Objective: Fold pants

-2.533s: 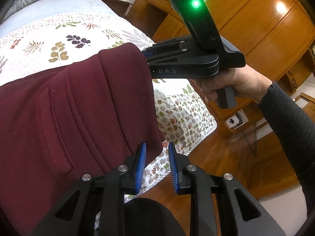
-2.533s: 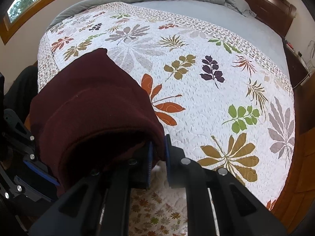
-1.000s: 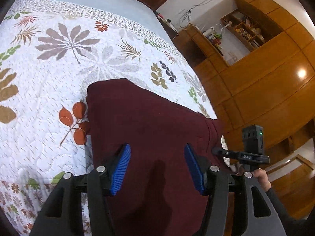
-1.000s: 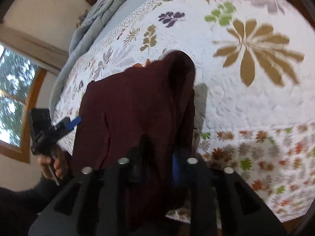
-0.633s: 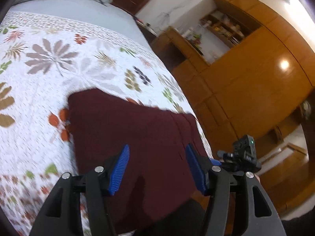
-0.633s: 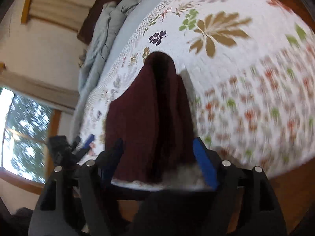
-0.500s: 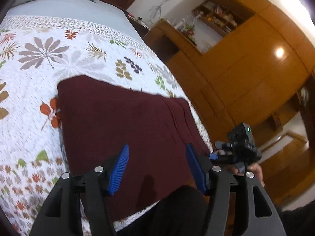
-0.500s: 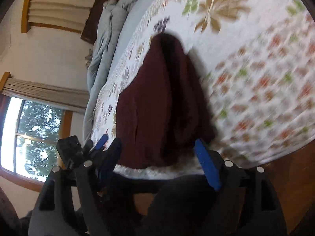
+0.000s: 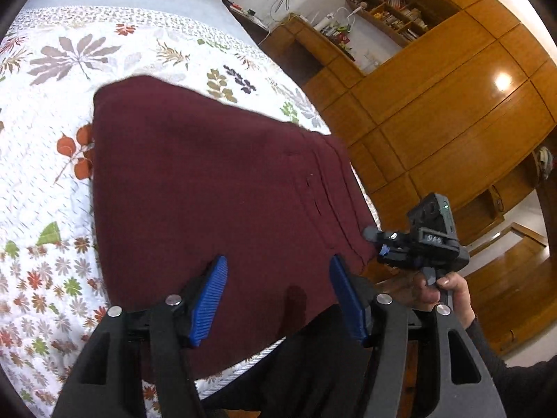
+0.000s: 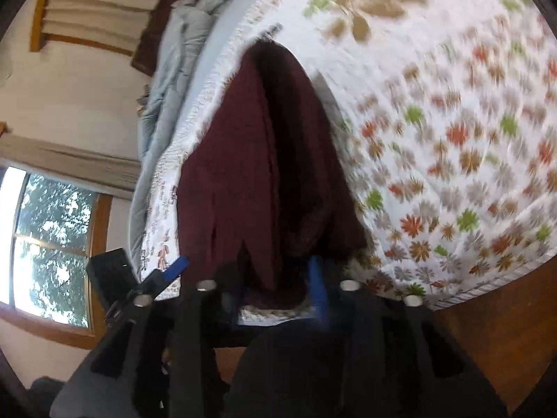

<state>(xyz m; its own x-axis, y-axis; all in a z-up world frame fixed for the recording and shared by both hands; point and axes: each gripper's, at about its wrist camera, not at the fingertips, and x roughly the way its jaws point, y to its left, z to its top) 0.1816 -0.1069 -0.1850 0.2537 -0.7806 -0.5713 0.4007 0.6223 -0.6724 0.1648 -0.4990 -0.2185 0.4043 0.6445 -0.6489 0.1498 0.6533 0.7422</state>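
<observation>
The maroon pants (image 9: 216,181) lie folded into a flat block on the floral quilt (image 9: 45,111), near the foot edge of the bed. My left gripper (image 9: 278,296) is open and empty, just above the block's near edge. My right gripper (image 9: 379,244) shows at the block's right corner in the left wrist view. In the blurred right wrist view the right gripper (image 10: 275,285) is open at the near end of the pants (image 10: 250,160). The left gripper (image 10: 163,275) shows at the lower left there.
Wooden wardrobes (image 9: 452,111) and shelves (image 9: 386,10) stand right of the bed. A grey duvet (image 10: 174,69) is bunched at the headboard end. A window (image 10: 45,240) is on the far wall. Wooden floor (image 10: 487,331) lies past the bed's foot edge.
Both grippers have let go of the pants and opened. They pulled back toward the foot of the bed, and the pants now lie flat on the quilt.
</observation>
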